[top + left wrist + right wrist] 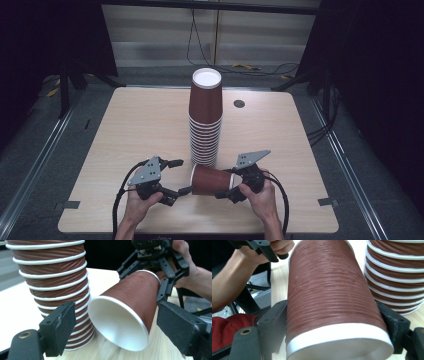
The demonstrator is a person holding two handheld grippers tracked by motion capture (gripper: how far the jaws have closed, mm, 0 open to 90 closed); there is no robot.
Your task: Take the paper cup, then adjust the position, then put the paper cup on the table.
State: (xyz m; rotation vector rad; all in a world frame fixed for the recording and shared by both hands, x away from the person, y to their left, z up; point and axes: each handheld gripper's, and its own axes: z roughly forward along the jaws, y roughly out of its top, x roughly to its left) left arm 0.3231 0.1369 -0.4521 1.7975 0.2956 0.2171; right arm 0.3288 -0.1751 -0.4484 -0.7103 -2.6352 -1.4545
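Hanging level beside the foot of the cup stack (205,120), one loose cup (212,180) sits clenched in the right gripper's (227,184) fingers, while the left gripper's (181,176) fingers are spread open at its mouth, perhaps touching; placing it remains.

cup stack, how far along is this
Done: many cups sit nested upside down in the cup stack. In hand: the right gripper clamps a loose cup sideways, with the open left gripper at its mouth. Left: that cup probably goes onto the stack next.
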